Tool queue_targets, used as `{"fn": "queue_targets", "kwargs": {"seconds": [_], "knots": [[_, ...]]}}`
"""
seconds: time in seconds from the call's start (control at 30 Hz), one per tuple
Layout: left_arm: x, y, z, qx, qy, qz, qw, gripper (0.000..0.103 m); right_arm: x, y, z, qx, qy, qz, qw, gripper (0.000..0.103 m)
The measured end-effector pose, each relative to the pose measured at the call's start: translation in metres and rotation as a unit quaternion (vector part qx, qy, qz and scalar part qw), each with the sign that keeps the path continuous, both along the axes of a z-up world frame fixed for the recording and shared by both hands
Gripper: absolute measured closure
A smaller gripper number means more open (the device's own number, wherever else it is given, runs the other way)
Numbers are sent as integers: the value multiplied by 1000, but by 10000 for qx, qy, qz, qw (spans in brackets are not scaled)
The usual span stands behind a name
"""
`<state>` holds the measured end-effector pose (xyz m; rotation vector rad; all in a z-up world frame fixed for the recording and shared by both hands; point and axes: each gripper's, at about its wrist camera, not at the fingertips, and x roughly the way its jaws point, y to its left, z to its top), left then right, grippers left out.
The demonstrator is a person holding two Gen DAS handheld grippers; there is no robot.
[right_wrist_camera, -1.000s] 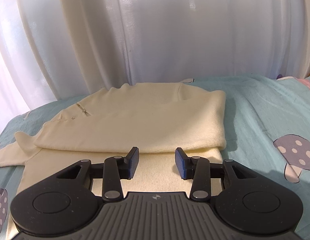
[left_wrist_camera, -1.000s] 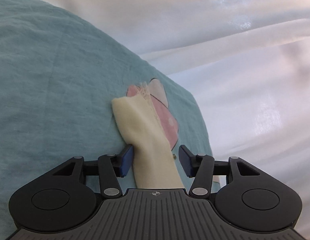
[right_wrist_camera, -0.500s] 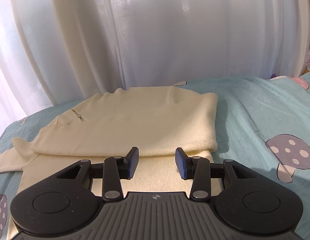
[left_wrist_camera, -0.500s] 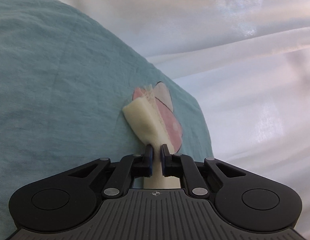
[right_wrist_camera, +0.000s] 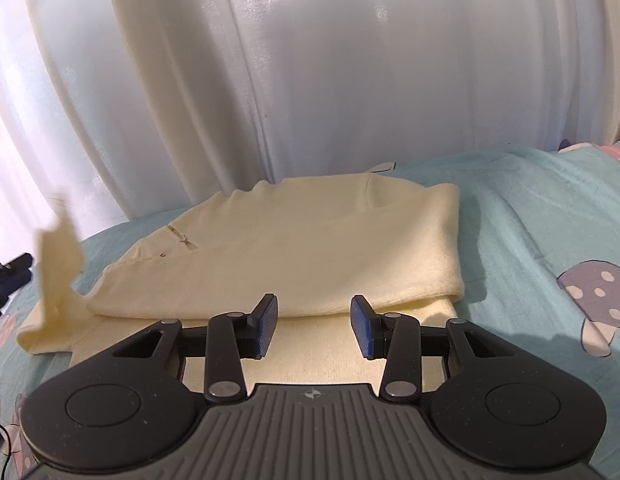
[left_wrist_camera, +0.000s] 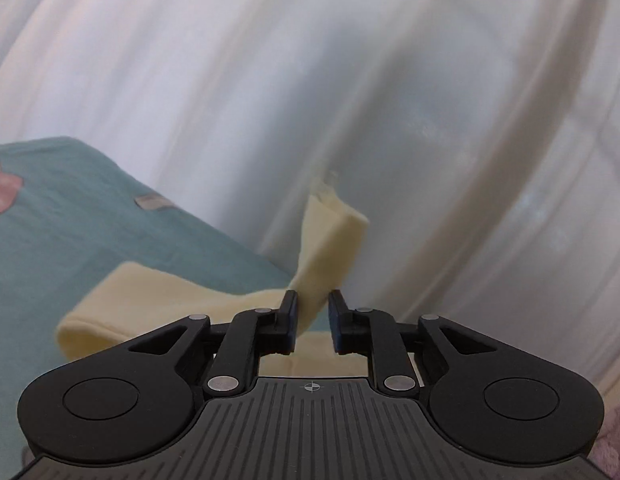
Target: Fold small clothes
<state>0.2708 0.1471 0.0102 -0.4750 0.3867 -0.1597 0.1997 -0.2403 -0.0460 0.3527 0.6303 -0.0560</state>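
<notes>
White curtains (right_wrist_camera: 310, 80) fill the background from 9 through 3 o'clock. A teal bedsheet (right_wrist_camera: 530, 216) with a mushroom print (right_wrist_camera: 594, 300) covers the work surface. The cream sweater (right_wrist_camera: 310, 248) lies at centre, its upper portion doubled over the lower panel, with a small zipper (right_wrist_camera: 181, 237) at 10 o'clock. The sleeve (left_wrist_camera: 330, 248) is raised off the sheet, standing at 12 o'clock from the left gripper (left_wrist_camera: 313, 316), whose jaws are narrow and opening with the sleeve between them. The right gripper (right_wrist_camera: 314, 324) hovers above the hem at 6 o'clock, jaws moderately apart, holding nothing. Risk: release at this height probably lets the sleeve drop short of the body and land twisted or bunched. Nothing pins the folded layers, so sleeve drag could displace them.
</notes>
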Motion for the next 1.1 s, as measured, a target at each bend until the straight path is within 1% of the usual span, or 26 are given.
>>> {"fn": "queue_targets", "kwargs": {"seconds": [0.03, 0.07, 0.1, 0.13, 0.2, 0.23, 0.3, 0.33, 0.37, 0.43, 0.5, 0.57, 0.63, 0.67, 0.7, 0.73, 0.77, 0.83, 0.87, 0.93, 1.0, 1.07, 1.1], "knots": [[-3, -16, -8, 67, 67, -63, 9999, 73, 5, 2, 0, 100, 19, 93, 9999, 63], [-6, -28, -16, 105, 174, 13, 9998, 68, 10, 4, 1, 186, 33, 208, 9996, 63], [-8, -36, -26, 134, 344, 168, 9992, 65, 16, 8, 2, 248, 38, 344, 9991, 63], [-11, -40, -34, 153, 455, 298, 9984, 64, 21, 11, 3, 267, 20, 470, 9985, 63], [-15, -41, -47, 258, 653, 597, 9957, 62, 37, 26, 6, 211, -40, 866, 9960, 61], [-18, -40, -52, 400, 765, 688, 9939, 60, 46, 34, 6, 198, -44, 1041, 9944, 60], [-20, -38, -57, 679, 848, 824, 9907, 58, 66, 50, 4, 265, 29, 1370, 9902, 59], [-21, -36, -58, 717, 863, 895, 9896, 55, 78, 61, 0, 350, 94, 1557, 9871, 59], [-23, -32, -59, 711, 876, 998, 9886, 51, 89, 71, -3, 454, 158, 1721, 9839, 59], [-27, -20, -63, 657, 897, 1226, 9862, 48, 111, 90, -10, 652, 322, 1935, 9784, 60], [-27, -11, -69, 463, 1037, 1461, 9827, 48, 130, 107, -16, 816, 452, 2077, 9737, 61], [-33, -5, -70, 260, 1007, 1647, 9808, 48, 145, 124, -23, 904, 535, 2172, 9705, 61], [-34, -3, -72, 188, 989, 1756, 9793, 48, 155, 134, -28, 938, 533, 2162, 9704, 62], [-37, -1, -72, 135, 973, 1797, 9788, 48, 158, 138, -28, 976, 486, 2167, 9701, 64], [-38, 0, -73, 91, 960, 1858, 9779, 48, 161, 142, -29, 1025, 506, 2201, 9688, 70], [-39, 2, -74, 47, 945, 1888, 9774, 48, 164, 146, -30, 1076, 541, 2224, 9675, 72], [-39, 2, -74, 37, 941, 1895, 9773, 48, 168, 150, -31, 1108, 569, 2237, 9667, 77], [-36, 1, -74, 67, 952, 1902, 9771, 48, 168, 155, -33, 1040, 549, 2264, 9669, 85], [-33, -1, -74, 92, 961, 1893, 9772, 48, 169, 158, -33, 949, 546, 2281, 9675, 95], [-32, -2, -74, 101, 962, 1888, 9772, 48, 165, 160, -28, 721, 452, 2289, 9697, 97], [-33, -3, -73, 157, 979, 1892, 9769, 48, 152, 157, -12, 109, 66, 2084, 9780, 97], [-33, -9, -69, 411, 1075, 1933, 9744, 48, 133, 140, 3, -236, -295, 1866, 9817, 97], [-31, -11, -66, 545, 1121, 1930, 9732, 48, 124, 128, 8, -342, -395, 1728, 9836, 97]]}}
